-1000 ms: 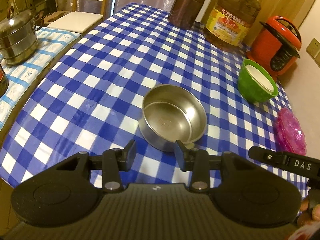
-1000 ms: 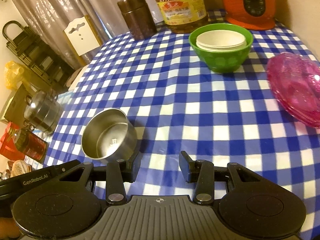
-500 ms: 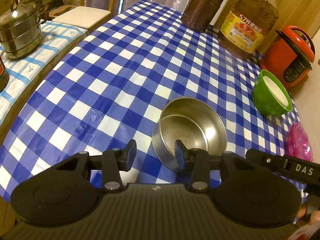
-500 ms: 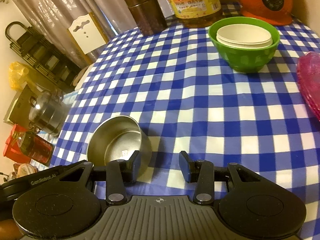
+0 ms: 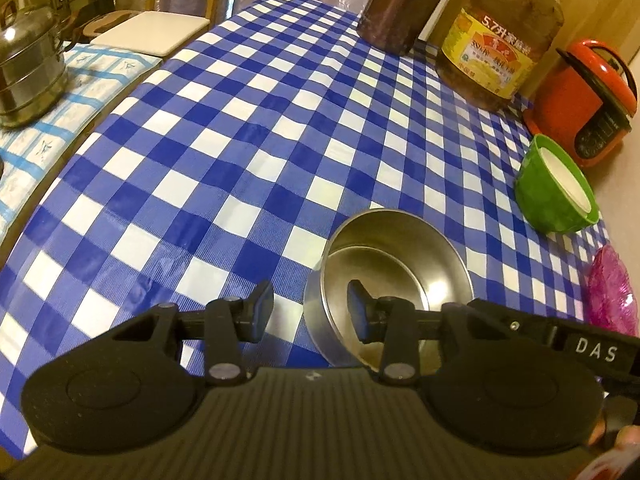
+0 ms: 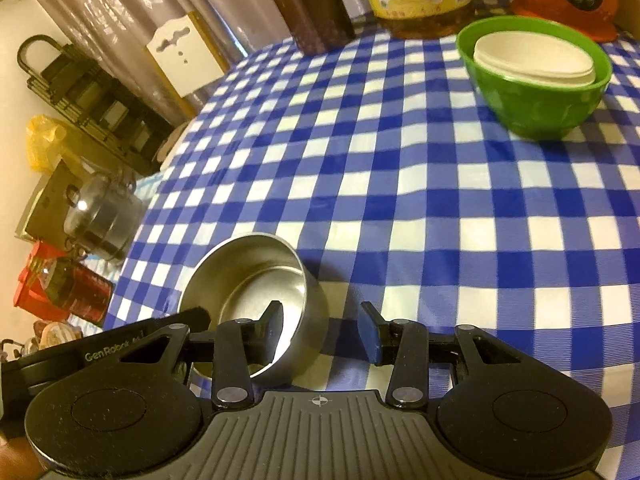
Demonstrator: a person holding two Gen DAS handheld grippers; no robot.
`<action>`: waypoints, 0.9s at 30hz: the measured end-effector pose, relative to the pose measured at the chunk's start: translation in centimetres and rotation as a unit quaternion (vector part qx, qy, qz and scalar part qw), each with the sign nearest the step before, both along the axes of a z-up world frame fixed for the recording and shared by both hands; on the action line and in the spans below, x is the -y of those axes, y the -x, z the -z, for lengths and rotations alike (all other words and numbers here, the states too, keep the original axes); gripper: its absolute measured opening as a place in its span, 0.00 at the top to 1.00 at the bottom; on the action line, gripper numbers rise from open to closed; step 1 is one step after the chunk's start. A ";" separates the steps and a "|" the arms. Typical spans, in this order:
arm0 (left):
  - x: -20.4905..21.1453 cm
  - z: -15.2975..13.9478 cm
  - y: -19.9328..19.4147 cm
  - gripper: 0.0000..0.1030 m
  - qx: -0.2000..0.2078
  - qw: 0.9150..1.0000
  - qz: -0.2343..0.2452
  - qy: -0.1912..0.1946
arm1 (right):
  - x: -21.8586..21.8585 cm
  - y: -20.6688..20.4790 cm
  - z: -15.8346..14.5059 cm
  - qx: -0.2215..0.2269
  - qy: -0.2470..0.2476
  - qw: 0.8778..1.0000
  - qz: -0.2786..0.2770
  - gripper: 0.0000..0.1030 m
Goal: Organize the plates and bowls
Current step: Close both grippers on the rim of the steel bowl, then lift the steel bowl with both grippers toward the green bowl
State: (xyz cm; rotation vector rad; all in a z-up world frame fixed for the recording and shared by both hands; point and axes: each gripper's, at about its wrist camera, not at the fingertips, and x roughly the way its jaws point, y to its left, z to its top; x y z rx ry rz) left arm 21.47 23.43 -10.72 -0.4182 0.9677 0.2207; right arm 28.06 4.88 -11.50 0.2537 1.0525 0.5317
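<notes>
Both grippers tilt down over the checked table (image 5: 224, 128); the left gripper (image 5: 310, 312) is closing, its fingers straddling the near left wall of the steel bowl (image 5: 396, 256) without pressing yet; the right gripper (image 6: 322, 328) stands spread, straddling the opposite wall, untouched. A second ago both sat short of the bowl; now each has one finger inside it. Beyond stand the oil jug (image 5: 500, 36), the red cooker (image 5: 580, 100), the green bowl (image 6: 536, 76) holding white bowls (image 6: 532, 60), and the pink plate (image 5: 612, 292).

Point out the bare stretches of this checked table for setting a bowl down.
Widest free patch: the checked cloth between the steel bowl, the brown canister and the table's left edge. Crowded: the right side, with the green bowl, pink plate, oil jug and red cooker.
</notes>
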 end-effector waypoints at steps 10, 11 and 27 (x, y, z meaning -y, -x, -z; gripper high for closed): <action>-0.1 0.5 -0.4 0.84 0.003 1.000 0.001 0.006 | -1.3 -0.3 1.1 -0.013 0.004 1.000 -0.008 0.59; 0.0 0.5 -0.4 0.87 0.004 1.000 0.002 0.007 | -1.4 -0.3 1.2 -0.013 0.004 1.000 -0.008 0.60; 2.6 -1.7 0.5 0.95 0.010 0.999 0.034 -0.003 | 1.0 1.2 -0.1 -0.019 -0.010 1.000 0.011 0.87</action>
